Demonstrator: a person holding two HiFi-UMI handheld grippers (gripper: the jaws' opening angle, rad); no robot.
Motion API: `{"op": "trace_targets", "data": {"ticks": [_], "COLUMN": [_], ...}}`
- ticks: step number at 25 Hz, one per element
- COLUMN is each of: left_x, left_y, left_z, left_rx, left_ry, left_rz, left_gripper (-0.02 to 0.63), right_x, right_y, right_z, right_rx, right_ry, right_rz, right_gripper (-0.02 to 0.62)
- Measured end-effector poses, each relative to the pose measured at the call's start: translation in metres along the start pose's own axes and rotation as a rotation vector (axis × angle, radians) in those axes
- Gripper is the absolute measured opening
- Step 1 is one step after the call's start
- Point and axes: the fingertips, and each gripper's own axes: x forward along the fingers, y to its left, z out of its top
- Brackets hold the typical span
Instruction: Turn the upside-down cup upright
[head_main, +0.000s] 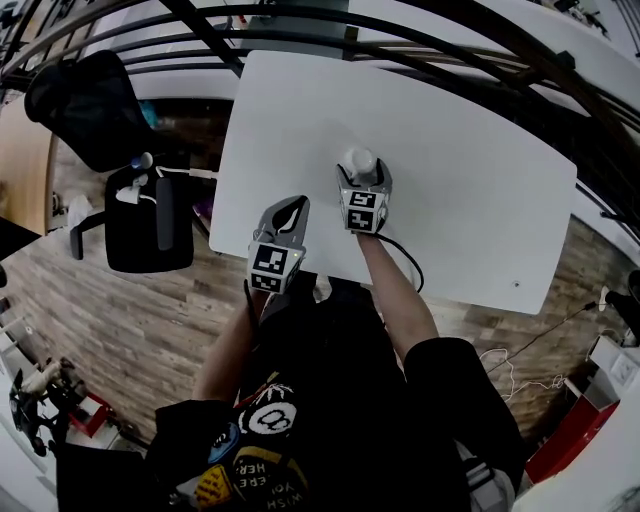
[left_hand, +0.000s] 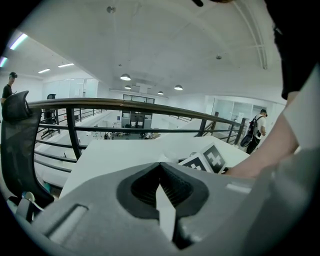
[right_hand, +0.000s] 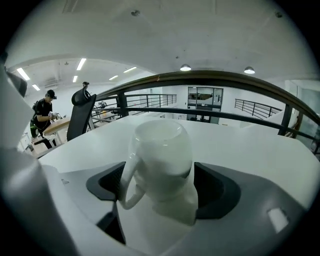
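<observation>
A white cup (right_hand: 161, 159) with a handle on its left stands on the white table (head_main: 470, 190), and what looks like its base faces up. In the head view the cup (head_main: 359, 161) shows just beyond my right gripper (head_main: 361, 178). The right gripper (right_hand: 160, 187) is open, with one dark pad on each side of the cup and not pressing on it. My left gripper (head_main: 296, 205) is shut and empty. It hangs over the table's near edge, left of the cup. In the left gripper view its fingers (left_hand: 150, 187) meet, and the right gripper's marker cube (left_hand: 206, 159) shows beyond them.
A black office chair (head_main: 118, 130) stands off the table's left side. A dark railing (head_main: 420, 40) runs behind the table. A black cable (head_main: 408, 262) trails from my right hand over the near edge. People stand far off in both gripper views.
</observation>
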Motion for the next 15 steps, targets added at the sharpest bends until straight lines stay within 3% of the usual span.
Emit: {"op": "trace_targets", "data": {"ticks": [7,12,15], "left_x": [0.017,0.032,0.050], "left_y": [-0.009,-0.008,-0.014], "left_z": [0.014,0.013,0.021], "left_rx": [0.046,0.052,0.090], "left_ry": [0.018,0.098,0.152], "left_rz": [-0.063,-0.051,-0.103], "left_gripper": [0.005,0.005,0.006], "right_x": [0.000,-0.005,-0.013], "right_y": [-0.006,0.001,0.004], "right_z": [0.017,0.011,0.009], "right_rx": [-0.064,-0.094,-0.134], "right_ry": [-0.047,-0.023,-0.027], "right_rz": [-0.011,0.072,0.136], "right_gripper": [0.378,0.379,0.379]}}
